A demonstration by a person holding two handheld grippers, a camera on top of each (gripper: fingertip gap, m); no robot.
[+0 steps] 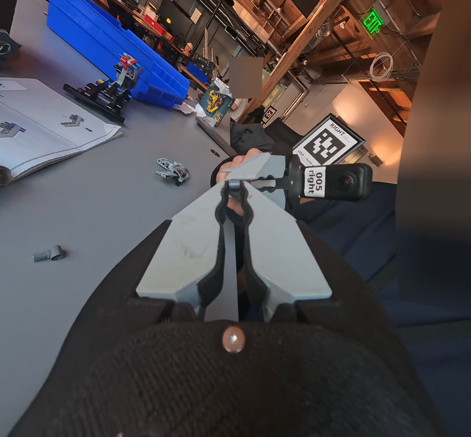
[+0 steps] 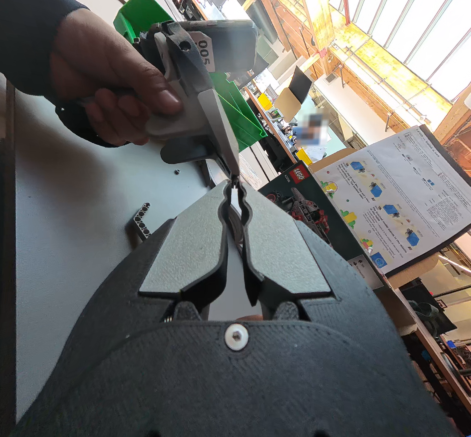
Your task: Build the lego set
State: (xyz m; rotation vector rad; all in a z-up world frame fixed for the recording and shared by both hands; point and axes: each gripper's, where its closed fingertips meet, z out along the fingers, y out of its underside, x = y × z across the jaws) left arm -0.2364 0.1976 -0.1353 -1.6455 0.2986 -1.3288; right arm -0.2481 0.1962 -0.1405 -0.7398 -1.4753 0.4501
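Observation:
My left gripper (image 1: 234,186) is closed on a small grey lego piece (image 1: 234,184) held up above the grey table (image 1: 102,208). My right gripper (image 2: 234,187) meets it tip to tip from the right, and also shows in the left wrist view (image 1: 244,178). Its pads are nearly together on a thin dark part of the small piece (image 2: 234,182). A thin grey rod (image 1: 225,170) sticks out beside the right gripper's tips. The left gripper's fingers (image 2: 230,154) come down onto the same spot in the right wrist view. A partly built model (image 1: 109,88) stands on the table at the far left.
An open instruction booklet (image 1: 46,123), a blue bin (image 1: 102,34), a small grey sub-assembly (image 1: 173,171) and a loose grey connector (image 1: 48,253) are on the table. A grey L-shaped beam (image 2: 142,220), a small bush (image 2: 176,171), the set's box (image 2: 305,208), a green bin (image 2: 237,118) and an instruction sheet (image 2: 395,195) lie on the right side. Left and right tips are no more than a few centimetres apart. The loose grey connector (image 1: 48,253) is about equally far from each gripper, around 15 cm.

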